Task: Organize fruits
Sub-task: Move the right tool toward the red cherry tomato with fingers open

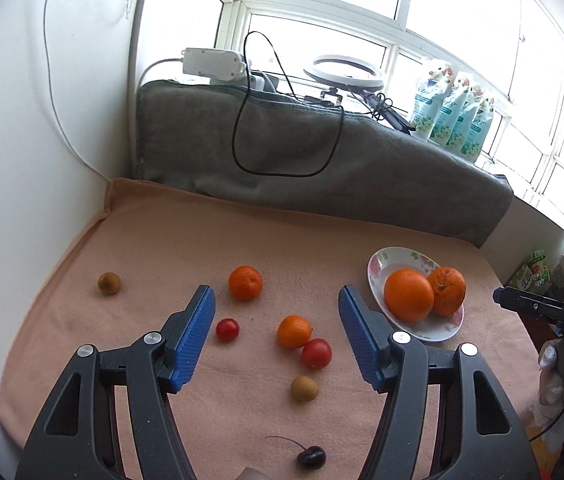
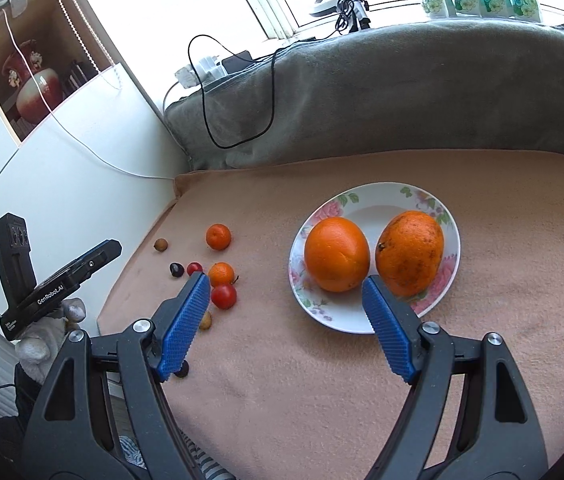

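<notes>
Sitting on the plate [image 2: 365, 322]: two oranges [image 2: 337, 254].

Black claws [image 1: 276, 334] with ribbed blue pads [image 2: 387, 330].

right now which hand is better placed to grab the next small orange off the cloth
Left. The left gripper is open with a small orange lying just ahead between its fingers. The right gripper, also open and empty, faces the plate, away from the loose fruit.
</notes>
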Demonstrator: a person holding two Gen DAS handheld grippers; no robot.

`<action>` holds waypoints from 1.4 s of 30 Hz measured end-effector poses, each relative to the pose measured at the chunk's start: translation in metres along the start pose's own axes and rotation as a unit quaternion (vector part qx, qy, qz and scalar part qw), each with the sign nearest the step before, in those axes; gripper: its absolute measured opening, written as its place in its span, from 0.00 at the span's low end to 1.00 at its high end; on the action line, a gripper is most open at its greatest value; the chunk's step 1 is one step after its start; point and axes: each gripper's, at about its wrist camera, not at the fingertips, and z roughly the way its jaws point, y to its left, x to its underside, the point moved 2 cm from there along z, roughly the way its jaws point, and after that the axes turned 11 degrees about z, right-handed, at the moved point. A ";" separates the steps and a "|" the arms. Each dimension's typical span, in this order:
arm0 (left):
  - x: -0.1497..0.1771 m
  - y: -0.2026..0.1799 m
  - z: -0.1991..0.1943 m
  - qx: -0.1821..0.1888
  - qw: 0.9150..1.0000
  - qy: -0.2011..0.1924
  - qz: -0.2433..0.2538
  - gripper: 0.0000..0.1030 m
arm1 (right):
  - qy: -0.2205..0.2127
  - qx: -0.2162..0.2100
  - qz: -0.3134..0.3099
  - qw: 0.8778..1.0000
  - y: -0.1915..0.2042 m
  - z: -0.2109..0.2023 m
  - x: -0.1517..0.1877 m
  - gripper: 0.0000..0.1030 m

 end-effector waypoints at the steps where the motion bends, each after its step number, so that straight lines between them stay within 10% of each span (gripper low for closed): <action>1: 0.002 0.005 -0.002 -0.003 1.000 0.001 -0.002 0.62 | 0.002 0.000 -0.008 1.000 0.006 0.002 0.003 0.79; 14: 0.033 0.047 0.000 -0.009 0.999 0.017 -0.040 0.62 | 0.056 0.009 -0.068 0.996 0.055 0.056 0.032 0.78; 22: 0.052 0.053 0.027 0.004 0.998 0.049 -0.048 0.61 | 0.088 0.012 -0.078 0.993 0.062 0.092 0.038 0.59; 42: 0.052 0.039 0.084 0.042 0.995 0.093 0.001 0.30 | 0.138 0.020 -0.093 0.986 0.069 0.154 0.051 0.45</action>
